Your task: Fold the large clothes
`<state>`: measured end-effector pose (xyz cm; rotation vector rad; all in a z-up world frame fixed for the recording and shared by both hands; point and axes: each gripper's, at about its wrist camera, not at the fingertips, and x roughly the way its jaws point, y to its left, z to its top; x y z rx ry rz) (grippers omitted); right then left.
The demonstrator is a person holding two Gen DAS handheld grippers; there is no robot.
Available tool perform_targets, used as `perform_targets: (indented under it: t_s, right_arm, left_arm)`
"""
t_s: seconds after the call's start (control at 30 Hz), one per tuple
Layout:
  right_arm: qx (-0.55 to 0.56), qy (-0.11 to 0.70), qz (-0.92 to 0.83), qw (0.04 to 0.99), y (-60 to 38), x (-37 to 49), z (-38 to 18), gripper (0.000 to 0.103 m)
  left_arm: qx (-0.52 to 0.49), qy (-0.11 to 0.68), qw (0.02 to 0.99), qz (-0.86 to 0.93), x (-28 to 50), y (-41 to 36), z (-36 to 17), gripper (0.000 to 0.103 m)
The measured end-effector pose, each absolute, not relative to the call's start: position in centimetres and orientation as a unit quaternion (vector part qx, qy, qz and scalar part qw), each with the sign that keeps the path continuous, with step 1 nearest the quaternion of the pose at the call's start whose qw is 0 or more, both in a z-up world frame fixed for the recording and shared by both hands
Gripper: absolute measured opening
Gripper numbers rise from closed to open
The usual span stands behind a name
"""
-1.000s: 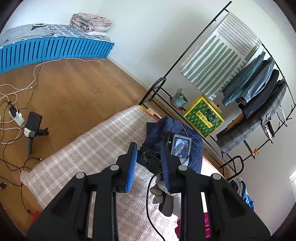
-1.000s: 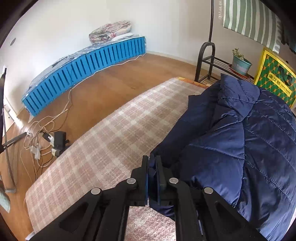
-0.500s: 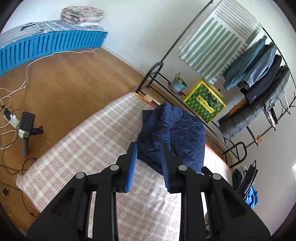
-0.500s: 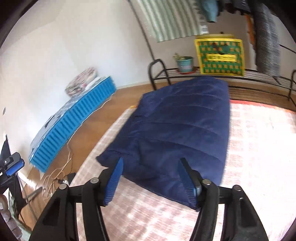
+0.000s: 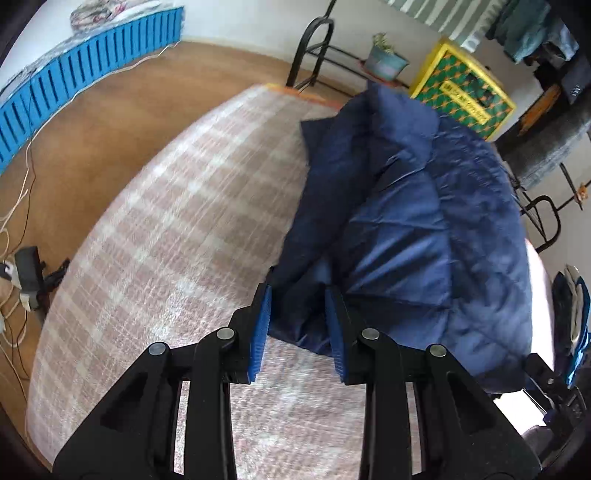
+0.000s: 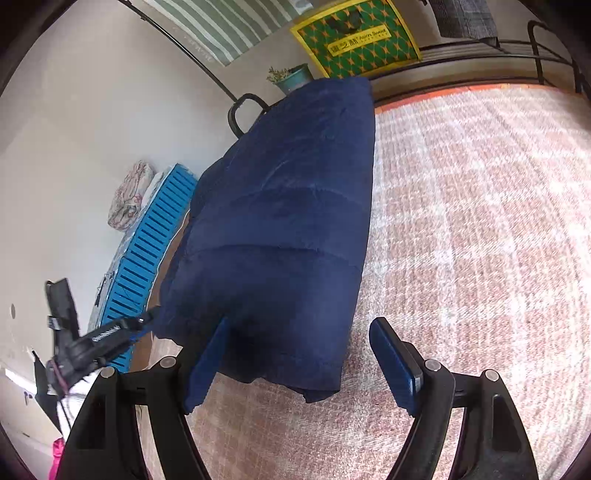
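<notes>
Left gripper (image 5: 298, 317): jaws partly apart and opening, blue pads (image 5: 260, 332) either side of the near left corner of the navy quilted jacket (image 5: 399, 229); fabric sits between them, but the pads do not visibly press on it. Right gripper (image 6: 301, 363): jaws wide apart and opening, near hem of the jacket (image 6: 288, 221) lies in the gap; the left pad overlaps the fabric edge in view, contact unclear, and the right pad is clear of it, over bare cover.

Jacket lies folded into a long bundle on the pink-and-white checked bed cover (image 5: 173, 229), running from the grippers' end towards the far end of the cover. In the left wrist view, it takes the right part of the cover, the collar end is rumpled with a flap folded over. In the right wrist view, its top is smooth and it sits at the cover's left edge.

Past the far end of the cover: black metal rack (image 5: 314, 44), potted plant (image 5: 386, 62), yellow-green crate (image 5: 465, 99), striped cloth (image 6: 225, 26) hanging on the wall. Off the cover's left side: wood floor (image 5: 110, 110), blue slatted mattress base (image 5: 74, 70) by the wall, cables and a black device (image 5: 29, 266) on the floor. Other gripper's black handle (image 6: 99, 339) shows at left in the right wrist view.
</notes>
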<state>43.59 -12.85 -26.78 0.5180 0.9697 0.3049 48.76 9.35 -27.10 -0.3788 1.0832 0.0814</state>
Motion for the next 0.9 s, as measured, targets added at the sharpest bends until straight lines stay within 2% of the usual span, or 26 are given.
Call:
perform_targets:
  t_s: [0.07, 0.2, 0.3, 0.37, 0.47, 0.67, 0.9]
  right_arm:
    - [0.253, 0.466, 0.155, 0.834, -12.5, 44.1, -27.8, 0.081]
    - [0.27, 0.463, 0.188, 0.823, -11.8, 45.4, -28.7, 0.081]
    - [0.266, 0.477, 0.194, 0.815, -11.1, 46.1, -29.0, 0.061]
    - [0.252, 0.482, 0.194, 0.816, -10.9, 46.4, -28.7, 0.044]
    - [0.234, 0.491, 0.19, 0.818, -11.0, 46.4, -28.1, 0.033]
    - [0.176, 0.514, 0.168, 0.822, -10.9, 45.8, -25.8, 0.027]
    - [0.148, 0.531, 0.16, 0.819, -13.5, 41.1, -24.5, 0.026]
  left_arm:
    - [-0.203, 0.524, 0.826, 0.033, 48.8, 10.2, -29.0, 0.042]
    - [-0.187, 0.519, 0.833, 0.028, 48.9, 10.2, -29.1, 0.042]
    - [-0.173, 0.514, 0.839, 0.028, 48.8, 9.8, -29.2, 0.042]
    - [-0.167, 0.515, 0.841, 0.023, 48.7, 9.5, -28.8, 0.04]
    - [-0.173, 0.52, 0.837, 0.015, 48.8, 9.2, -28.4, 0.035]
    - [-0.154, 0.541, 0.827, -0.008, 47.3, 7.7, -27.8, 0.031]
    - [-0.11, 0.571, 0.812, -0.06, 42.7, 4.2, -26.8, 0.031]
